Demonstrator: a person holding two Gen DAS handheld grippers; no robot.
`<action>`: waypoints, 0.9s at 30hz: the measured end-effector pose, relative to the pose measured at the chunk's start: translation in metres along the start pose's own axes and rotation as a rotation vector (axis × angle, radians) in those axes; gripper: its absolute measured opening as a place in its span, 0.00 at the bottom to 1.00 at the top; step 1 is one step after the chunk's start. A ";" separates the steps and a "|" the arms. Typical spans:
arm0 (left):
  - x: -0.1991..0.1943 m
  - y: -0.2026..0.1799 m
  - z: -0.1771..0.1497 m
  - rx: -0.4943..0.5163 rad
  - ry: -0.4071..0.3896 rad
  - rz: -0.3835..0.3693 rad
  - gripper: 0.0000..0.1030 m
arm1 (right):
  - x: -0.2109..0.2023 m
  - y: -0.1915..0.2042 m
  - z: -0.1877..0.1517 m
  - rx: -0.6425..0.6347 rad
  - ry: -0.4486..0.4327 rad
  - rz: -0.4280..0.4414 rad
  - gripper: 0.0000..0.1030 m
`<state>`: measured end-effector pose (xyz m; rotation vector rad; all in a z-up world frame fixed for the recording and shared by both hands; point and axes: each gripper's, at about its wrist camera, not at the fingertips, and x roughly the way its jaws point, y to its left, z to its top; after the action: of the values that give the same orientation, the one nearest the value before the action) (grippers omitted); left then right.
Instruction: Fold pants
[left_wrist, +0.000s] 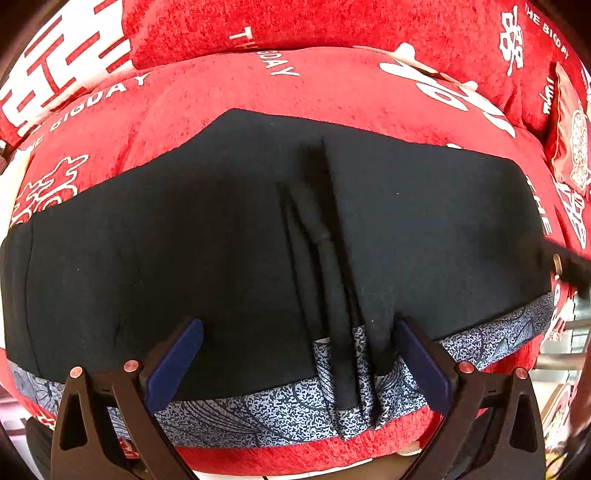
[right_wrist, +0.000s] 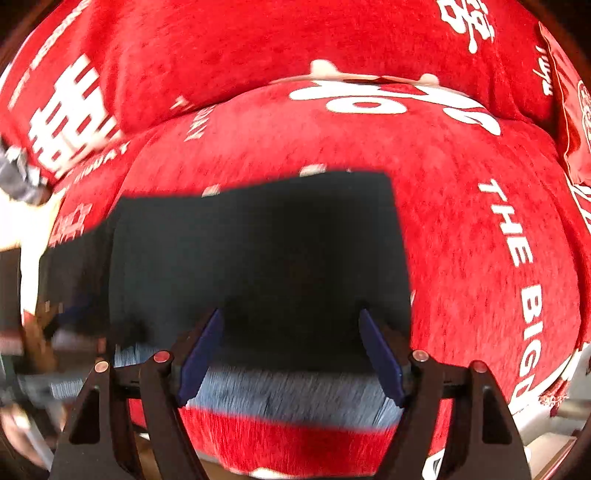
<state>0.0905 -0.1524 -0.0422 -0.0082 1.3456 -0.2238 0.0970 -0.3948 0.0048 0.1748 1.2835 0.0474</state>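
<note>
Left wrist view is showing the left tool (left_wrist: 299, 354) standing wide open, gripping nothing, over the black pants (left_wrist: 221, 240) lying on a red cushion (left_wrist: 332, 92), ridges bunching near the patterned waistband (left_wrist: 258, 417). The blurred right wrist view is showing the right tool (right_wrist: 291, 350) open, empty, above the pants' edge.

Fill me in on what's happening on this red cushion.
A person with hand-held tongs in each hand is folding black pants with a blue-grey patterned waistband on a red cushion with white lettering. The pants lie flat, with a bunched ridge of pleats down the middle. The left tongs hang open over the waistband, holding nothing. The right tongs are also open and empty above the pants' right end.
</note>
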 end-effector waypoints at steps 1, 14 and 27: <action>0.000 0.000 -0.002 -0.001 -0.006 0.002 1.00 | 0.010 -0.001 0.012 0.009 0.040 0.000 0.77; 0.000 0.002 -0.006 -0.012 -0.020 -0.006 1.00 | 0.027 0.013 0.037 -0.025 0.148 -0.124 0.86; -0.045 0.028 -0.023 -0.005 -0.135 0.057 1.00 | -0.024 0.029 -0.055 -0.003 -0.125 -0.250 0.94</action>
<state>0.0629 -0.1145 -0.0075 0.0106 1.2105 -0.1691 0.0396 -0.3637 0.0176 0.0135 1.1724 -0.1736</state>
